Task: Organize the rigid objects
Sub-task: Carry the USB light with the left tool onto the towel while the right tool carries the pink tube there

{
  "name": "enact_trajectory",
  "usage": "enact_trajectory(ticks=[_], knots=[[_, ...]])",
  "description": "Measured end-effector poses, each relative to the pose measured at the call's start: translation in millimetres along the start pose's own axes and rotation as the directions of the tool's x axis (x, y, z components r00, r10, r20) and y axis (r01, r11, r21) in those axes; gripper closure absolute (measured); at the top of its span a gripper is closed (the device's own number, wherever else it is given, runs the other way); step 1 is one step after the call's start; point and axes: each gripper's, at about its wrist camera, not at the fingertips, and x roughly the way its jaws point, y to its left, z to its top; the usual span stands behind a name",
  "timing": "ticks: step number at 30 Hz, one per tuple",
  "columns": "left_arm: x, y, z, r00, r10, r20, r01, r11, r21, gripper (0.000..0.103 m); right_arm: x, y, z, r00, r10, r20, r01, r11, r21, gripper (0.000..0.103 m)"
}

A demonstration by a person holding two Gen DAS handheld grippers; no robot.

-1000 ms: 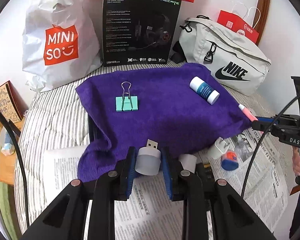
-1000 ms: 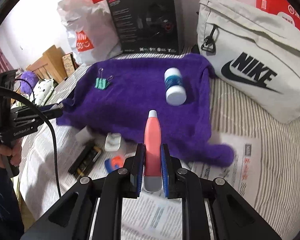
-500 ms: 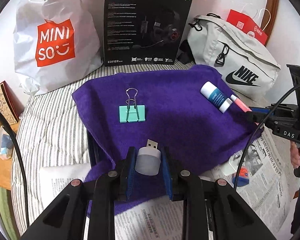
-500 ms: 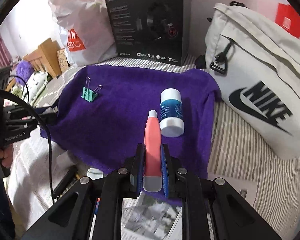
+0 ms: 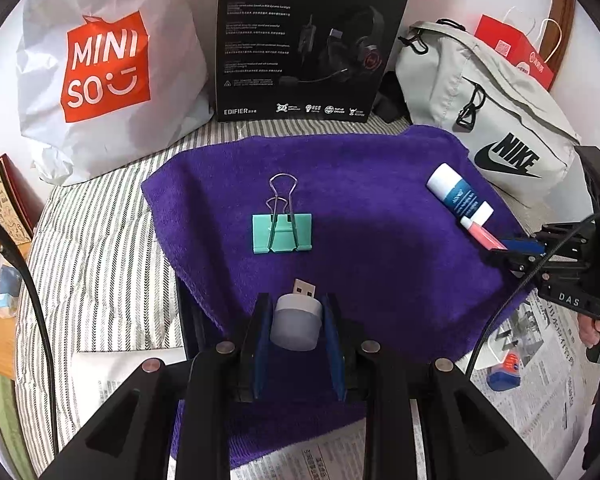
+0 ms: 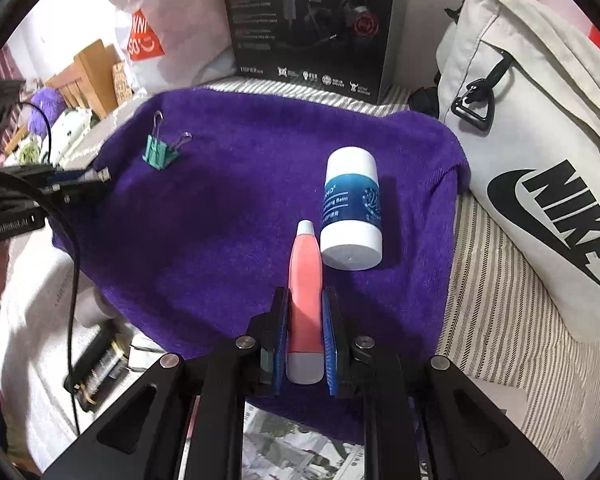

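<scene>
My left gripper (image 5: 296,312) is shut on a small white USB plug light (image 5: 296,322), held over the near edge of the purple towel (image 5: 360,208). A green binder clip (image 5: 282,232) lies on the towel just beyond it. My right gripper (image 6: 305,312) is shut on a pink tube (image 6: 305,276) with a white tip, low over the towel (image 6: 228,216), right beside a blue and white balm stick (image 6: 352,212) that lies on the towel. The clip also shows in the right wrist view (image 6: 160,152).
A Miniso bag (image 5: 100,76), a black headset box (image 5: 308,40) and a grey Nike bag (image 5: 496,120) stand behind the towel. Newspaper (image 5: 540,392) with a small blue and orange item (image 5: 504,370) lies at the right. Batteries (image 6: 100,368) lie on the newspaper.
Both grippers have moved forward over the towel with their objects. The pink tube now sits close beside the balm stick; the USB light is nearer the binder clip.
</scene>
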Motion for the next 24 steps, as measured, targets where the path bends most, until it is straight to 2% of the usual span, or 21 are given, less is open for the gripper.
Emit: enact_trajectory(ticks=[6, 12, 24], knots=[[10.7, 9.3, 5.3, 1.000, 0.005, -0.007, -0.005, 1.000, -0.022, 0.079, 8.1, -3.6, -0.9, 1.000, -0.009, -0.006, 0.009, 1.000, -0.005, 0.087], [21.0, 12.1, 10.6, 0.999, 0.032, -0.022, -0.032, 0.999, -0.007, 0.079, 13.6, -4.5, 0.2, 1.000, -0.009, -0.001, 0.009, 1.000, -0.017, 0.087], [30.7, 18.5, 10.9, 0.999, 0.020, -0.038, -0.020, 1.000, -0.009, 0.079, 12.0, -7.0, -0.8, 1.000, 0.010, 0.005, -0.009, 1.000, -0.023, 0.086]])
